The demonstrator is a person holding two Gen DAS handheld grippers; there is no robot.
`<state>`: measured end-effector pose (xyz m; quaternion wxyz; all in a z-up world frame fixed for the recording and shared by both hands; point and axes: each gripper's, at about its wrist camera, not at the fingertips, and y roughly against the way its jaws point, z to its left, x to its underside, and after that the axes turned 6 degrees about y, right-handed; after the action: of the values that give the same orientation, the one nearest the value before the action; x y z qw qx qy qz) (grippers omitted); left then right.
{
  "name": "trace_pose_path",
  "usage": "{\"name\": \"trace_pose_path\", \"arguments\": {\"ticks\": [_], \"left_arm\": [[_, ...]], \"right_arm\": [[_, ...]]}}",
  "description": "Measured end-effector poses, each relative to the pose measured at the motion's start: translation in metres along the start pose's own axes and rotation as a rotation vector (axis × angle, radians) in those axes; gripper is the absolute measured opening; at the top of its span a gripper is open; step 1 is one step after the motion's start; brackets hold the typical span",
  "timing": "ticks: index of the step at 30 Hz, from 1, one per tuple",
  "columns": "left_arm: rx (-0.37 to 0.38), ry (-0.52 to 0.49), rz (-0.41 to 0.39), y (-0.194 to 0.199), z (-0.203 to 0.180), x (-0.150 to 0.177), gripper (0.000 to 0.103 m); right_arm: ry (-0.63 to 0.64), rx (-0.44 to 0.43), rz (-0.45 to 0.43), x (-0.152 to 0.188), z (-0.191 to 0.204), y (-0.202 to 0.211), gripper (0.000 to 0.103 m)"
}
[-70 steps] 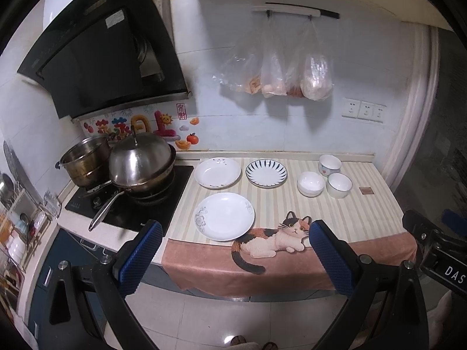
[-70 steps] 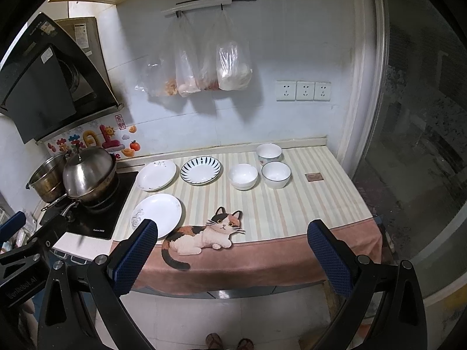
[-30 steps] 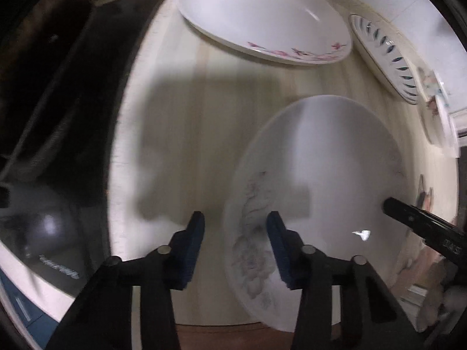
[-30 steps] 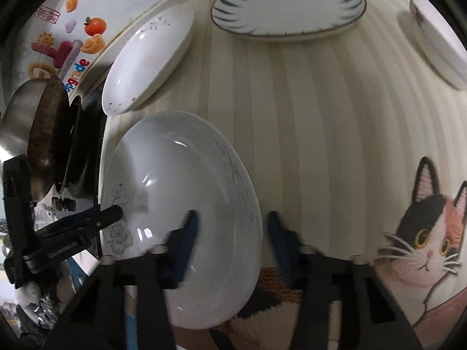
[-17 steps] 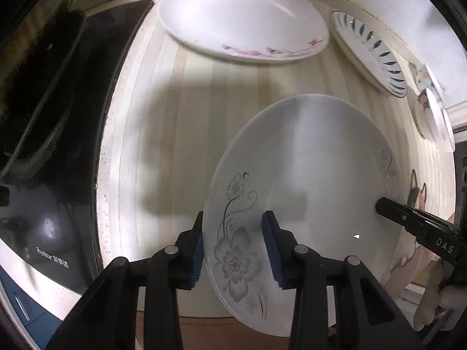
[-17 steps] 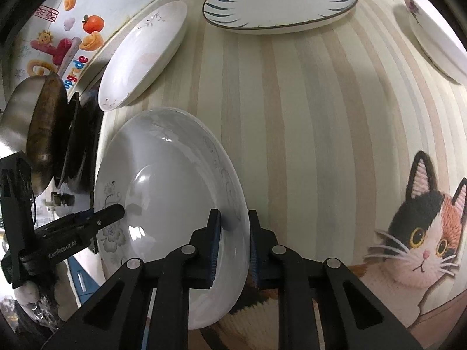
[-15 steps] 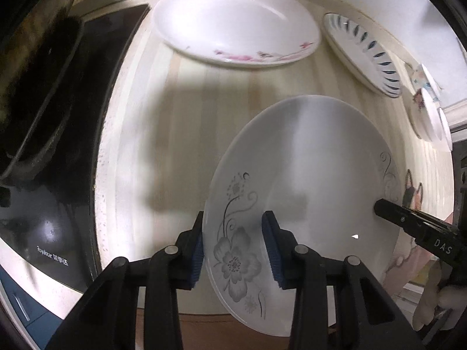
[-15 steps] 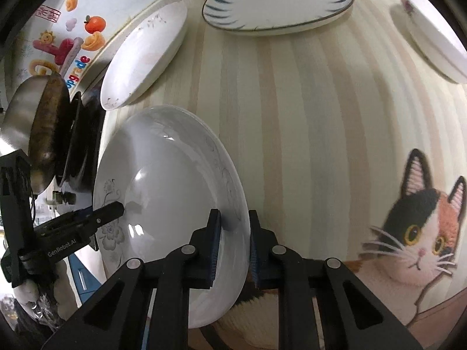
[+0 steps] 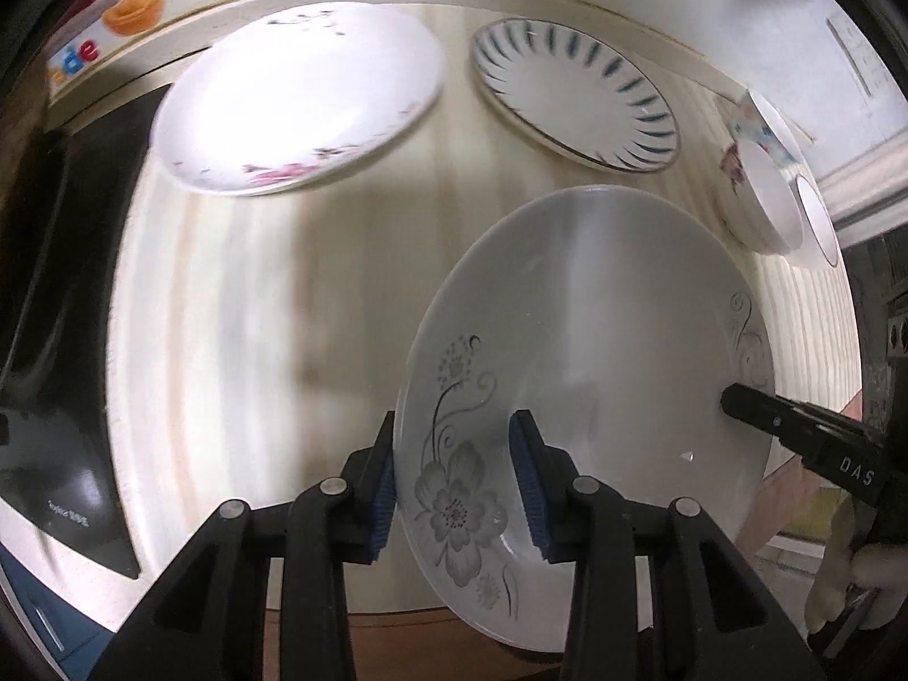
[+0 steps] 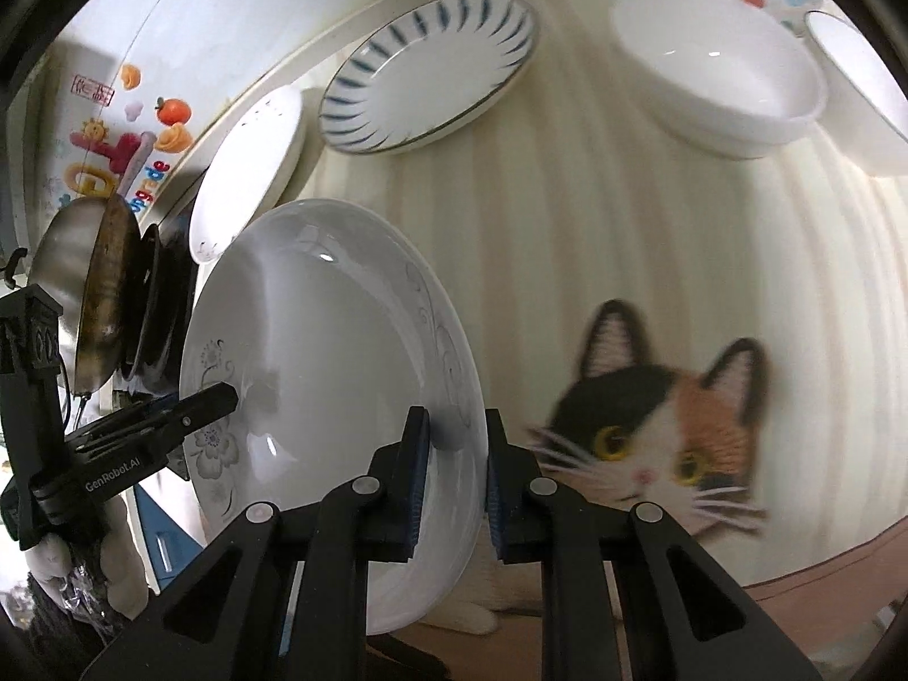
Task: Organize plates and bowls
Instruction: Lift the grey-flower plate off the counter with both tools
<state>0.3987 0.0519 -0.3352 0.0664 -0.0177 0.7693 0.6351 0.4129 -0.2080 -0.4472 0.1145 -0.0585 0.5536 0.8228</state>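
A white plate with a grey flower print [image 9: 596, 340] hangs tilted above the striped counter, held from both sides. My left gripper [image 9: 454, 482] is shut on its flowered rim. My right gripper [image 10: 454, 471] is shut on the opposite rim, and its black fingertip [image 9: 743, 403] shows at the plate's right edge in the left wrist view. Behind lie a white plate with pink flowers [image 9: 295, 96] and a blue-striped plate [image 9: 573, 96]. White bowls [image 9: 760, 198] stand to the right; in the right wrist view the nearest bowl [image 10: 715, 62] sits beyond the striped plate [image 10: 431, 74].
A black induction hob [image 9: 57, 397] lies at the left, with a steel wok [image 10: 91, 295] on it. A cat-pattern cloth [image 10: 669, 414] covers the counter's front edge. The tiled wall with stickers [image 10: 125, 136] closes the back.
Both grippers came down from well back and open to the flowered plate. Their jaws closed on its opposite rims, and the plate has risen off the counter and shifted toward the back plates.
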Motion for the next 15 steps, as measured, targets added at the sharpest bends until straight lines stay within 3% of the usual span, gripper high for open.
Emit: {"name": "trace_pose_path", "arguments": {"ticks": [15], "left_arm": [[-0.019,0.006,0.054,-0.042,-0.032,-0.009,0.034]], "right_arm": [[-0.038,0.021,0.033,-0.006,-0.059,-0.008,0.02]]}}
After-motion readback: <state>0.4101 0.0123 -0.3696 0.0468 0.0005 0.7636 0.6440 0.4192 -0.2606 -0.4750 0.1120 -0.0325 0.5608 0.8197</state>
